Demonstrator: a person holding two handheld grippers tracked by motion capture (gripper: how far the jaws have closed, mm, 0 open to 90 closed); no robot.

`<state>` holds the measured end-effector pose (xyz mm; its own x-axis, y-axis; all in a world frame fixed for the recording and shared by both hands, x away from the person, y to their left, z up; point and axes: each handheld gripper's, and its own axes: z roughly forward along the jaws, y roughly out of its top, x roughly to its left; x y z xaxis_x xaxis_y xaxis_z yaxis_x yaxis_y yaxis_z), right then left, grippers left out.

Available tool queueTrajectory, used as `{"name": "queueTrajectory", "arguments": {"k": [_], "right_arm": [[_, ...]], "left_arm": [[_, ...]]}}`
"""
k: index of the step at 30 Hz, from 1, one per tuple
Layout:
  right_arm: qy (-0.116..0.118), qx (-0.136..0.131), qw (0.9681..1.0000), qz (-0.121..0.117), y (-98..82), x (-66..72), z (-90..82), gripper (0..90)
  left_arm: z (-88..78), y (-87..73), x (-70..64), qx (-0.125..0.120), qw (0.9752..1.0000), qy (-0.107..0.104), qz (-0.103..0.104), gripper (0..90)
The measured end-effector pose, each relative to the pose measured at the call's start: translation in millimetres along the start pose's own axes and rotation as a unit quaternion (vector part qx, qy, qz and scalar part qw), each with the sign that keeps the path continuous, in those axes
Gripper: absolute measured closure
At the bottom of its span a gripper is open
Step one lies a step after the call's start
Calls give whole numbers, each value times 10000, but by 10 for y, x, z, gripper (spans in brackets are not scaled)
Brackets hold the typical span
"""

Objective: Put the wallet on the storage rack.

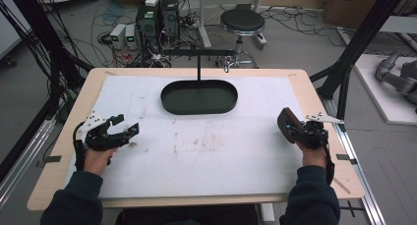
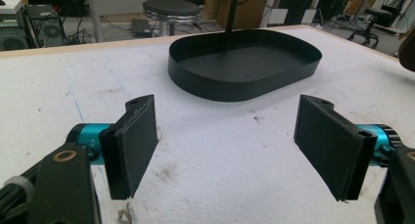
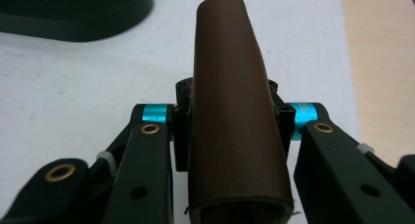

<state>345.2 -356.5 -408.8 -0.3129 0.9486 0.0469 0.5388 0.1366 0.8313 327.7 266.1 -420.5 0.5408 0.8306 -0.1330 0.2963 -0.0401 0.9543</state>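
The room is a workshop: a grey floor (image 1: 295,43) strewn with cables, computer towers (image 1: 157,16) at eleven o'clock beyond the table, and a round black stool (image 1: 242,21) at one o'clock. Black frame struts (image 1: 364,33) rise at both sides. The wooden table (image 1: 314,87) carries a white mat (image 1: 206,156), scuffed and stained with brownish marks near its middle. At twelve o'clock on the mat sits an oval black tray (image 1: 199,98) with low walls and a thin upright post bearing a crossbar.

At three o'clock, near the mat's edge, the right gripper (image 1: 295,129) clamps a brown leather case (image 1: 286,122); in the right gripper view the case (image 3: 235,111) stands up between the jaws, its pads (image 3: 179,136) pressed on both sides, the open end nearest the camera. At nine o'clock the left gripper (image 1: 123,126) rests low over the mat with its jaws spread wide and nothing between them; in the left gripper view its pads (image 2: 134,141) face the tray (image 2: 244,62) across bare mat.
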Motion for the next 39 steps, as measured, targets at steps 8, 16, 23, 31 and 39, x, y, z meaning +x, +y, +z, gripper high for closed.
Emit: {"name": "queueTrajectory", "arguments": {"k": [8, 16, 23, 31, 39], "right_arm": [[432, -311, 9967, -620, 428, 428, 168, 651], [973, -339, 9864, -1282, 964, 997, 567, 651], [1197, -244, 9813, -1490, 1163, 1345, 1014, 650], [899, -81, 9762, -1971, 1280, 1679, 1523, 649], [347, 292, 9780, -2037, 1308, 1770, 1917, 649]], "left_arm": [[3, 5, 5, -11, 10000, -11, 10, 241], [-12, 8, 23, -35, 10000, -9, -8, 241], [-27, 6, 32, -37, 10000, -8, -6, 240], [-19, 4, 23, -31, 10000, -17, 11, 240], [-34, -7, 51, -37, 10000, 4, -25, 240]]}}
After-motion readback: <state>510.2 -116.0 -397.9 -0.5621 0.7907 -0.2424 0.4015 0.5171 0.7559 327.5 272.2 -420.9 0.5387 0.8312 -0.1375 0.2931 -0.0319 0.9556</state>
